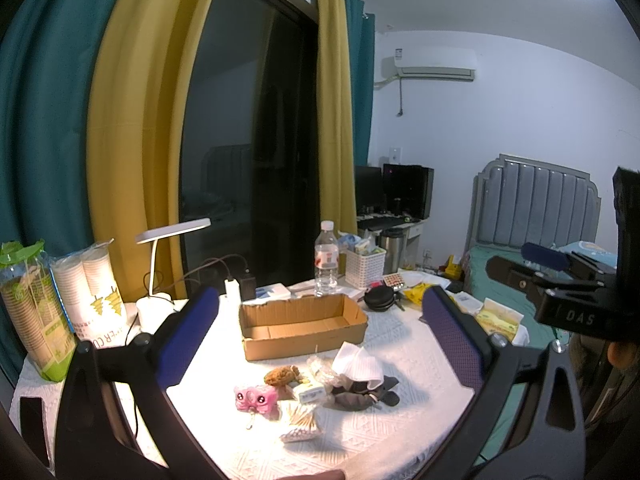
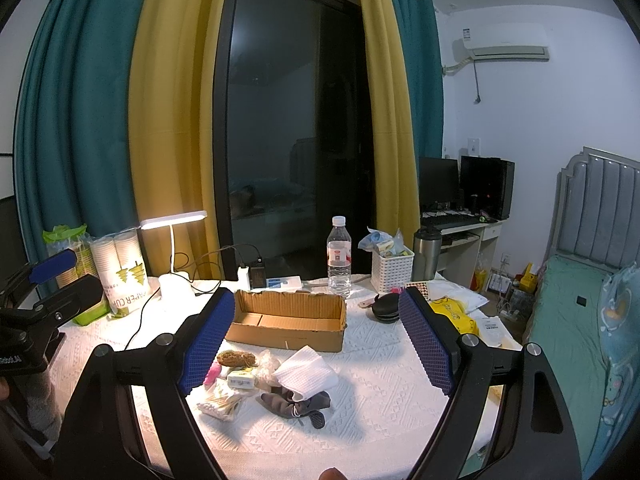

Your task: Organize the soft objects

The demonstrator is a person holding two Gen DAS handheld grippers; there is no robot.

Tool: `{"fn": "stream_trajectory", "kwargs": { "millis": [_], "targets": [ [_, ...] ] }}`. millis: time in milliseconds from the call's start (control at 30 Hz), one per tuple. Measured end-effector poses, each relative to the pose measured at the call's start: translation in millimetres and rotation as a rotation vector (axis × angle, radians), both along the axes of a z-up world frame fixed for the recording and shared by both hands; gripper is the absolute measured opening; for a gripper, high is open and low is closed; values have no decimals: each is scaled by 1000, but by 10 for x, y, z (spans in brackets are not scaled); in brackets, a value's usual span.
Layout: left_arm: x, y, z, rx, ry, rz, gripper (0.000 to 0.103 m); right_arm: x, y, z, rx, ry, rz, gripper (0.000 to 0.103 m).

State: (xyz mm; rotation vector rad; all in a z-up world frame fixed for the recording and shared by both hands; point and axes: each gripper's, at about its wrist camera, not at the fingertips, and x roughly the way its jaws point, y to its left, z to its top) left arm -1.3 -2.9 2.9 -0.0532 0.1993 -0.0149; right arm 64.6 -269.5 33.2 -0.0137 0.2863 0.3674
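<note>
A heap of small things lies on the white tablecloth: a folded white cloth, a dark grey sock, a pink plush toy, a brown fuzzy item and a pack of cotton swabs. An empty cardboard box stands just behind the heap. My left gripper is open and empty above the heap. My right gripper is open and empty above it too.
A lit desk lamp, stacked paper cups, a water bottle, a white basket, a black round case and a yellow bag ring the table. A bed stands to the right.
</note>
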Motion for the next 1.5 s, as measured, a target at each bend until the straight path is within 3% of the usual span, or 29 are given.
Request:
{"fn": "stream_trajectory", "kwargs": {
  "millis": [800, 1033, 1500],
  "targets": [
    [61, -25, -52, 0, 33, 4, 102, 65, 4, -50, -3, 25, 2, 87],
    [469, 38, -333, -24, 155, 18, 102, 412, -50, -296, -11, 121, -10, 87],
    [1299, 335, -1531, -74, 512, 44, 102, 1257, 252, -1266, -70, 404, 40, 87]
  ]
}}
